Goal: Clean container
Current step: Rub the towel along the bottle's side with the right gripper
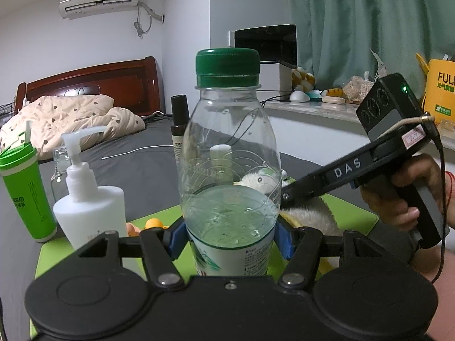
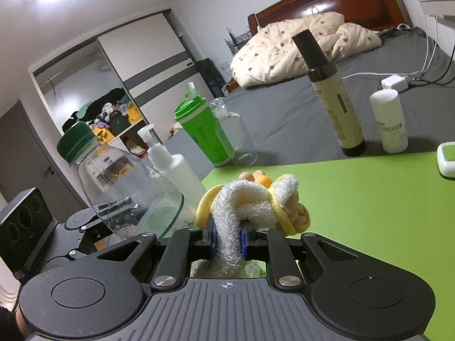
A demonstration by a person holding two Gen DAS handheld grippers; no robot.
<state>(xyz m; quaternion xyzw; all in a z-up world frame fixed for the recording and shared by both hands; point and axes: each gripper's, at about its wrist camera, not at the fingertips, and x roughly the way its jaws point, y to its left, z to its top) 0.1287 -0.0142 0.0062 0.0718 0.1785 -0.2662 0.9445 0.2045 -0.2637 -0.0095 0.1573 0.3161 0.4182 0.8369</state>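
Observation:
A clear plastic bottle [image 1: 229,153] with a green cap, about half full of water, stands upright. My left gripper [image 1: 230,238] is shut on the bottle's lower body, its blue pads pressing each side. In the right wrist view the same bottle [image 2: 125,187] appears at the left, leaning in the frame. My right gripper [image 2: 227,238] is shut on a white and yellow towel [image 2: 256,199], bunched in front of the fingers. The towel [image 1: 310,213] sits just right of the bottle, and whether it touches the bottle is hidden. A hand [image 1: 403,187] holds the right gripper's handle.
On the green table [image 2: 355,213] stand a white pump bottle [image 1: 88,196], a green tumbler [image 1: 25,193], a small glass jar [image 2: 233,130], a tall dark-capped bottle [image 2: 332,93] and a white cylinder [image 2: 389,119]. A bed with grey sheet lies behind.

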